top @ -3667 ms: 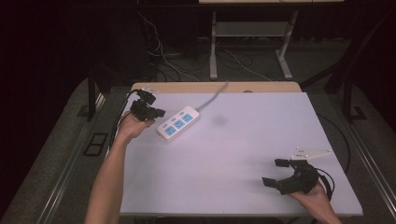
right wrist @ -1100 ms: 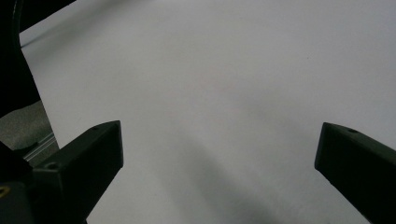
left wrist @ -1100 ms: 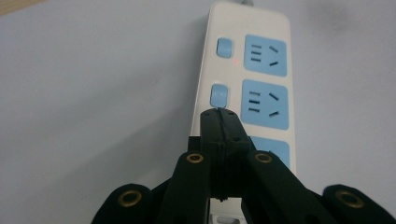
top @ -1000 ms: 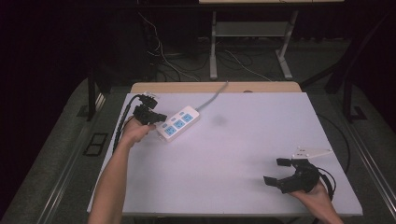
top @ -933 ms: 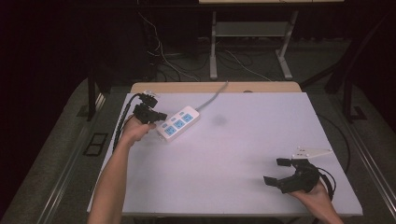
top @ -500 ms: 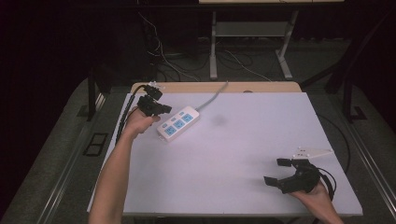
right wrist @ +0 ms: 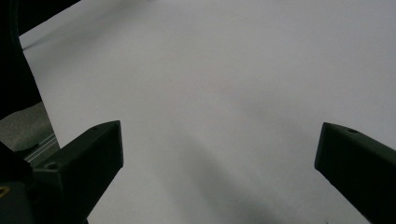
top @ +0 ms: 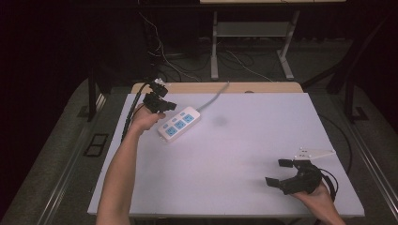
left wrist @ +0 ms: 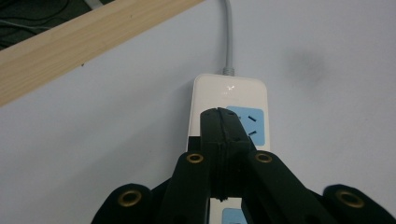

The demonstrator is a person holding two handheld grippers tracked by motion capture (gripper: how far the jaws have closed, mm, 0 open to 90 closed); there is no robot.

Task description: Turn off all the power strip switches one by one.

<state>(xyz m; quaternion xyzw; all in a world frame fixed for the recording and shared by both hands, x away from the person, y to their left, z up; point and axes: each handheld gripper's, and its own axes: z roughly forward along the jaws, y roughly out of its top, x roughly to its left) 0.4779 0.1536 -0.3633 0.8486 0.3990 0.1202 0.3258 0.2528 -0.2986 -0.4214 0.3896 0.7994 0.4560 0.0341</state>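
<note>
So the white three-socket power strip (top: 179,124) lies on the pale rectangular surface (top: 234,154), up in the far-left part, set at a slant. Its grey cable (top: 213,97) runs off the far edge, over a light wooden strip (top: 220,87) behind the surface. The left black two-jaw gripper (top: 162,104) sits just over the strip's left end. The right black two-jaw gripper (top: 281,176) is near the front-right corner, well apart from all that.
</note>
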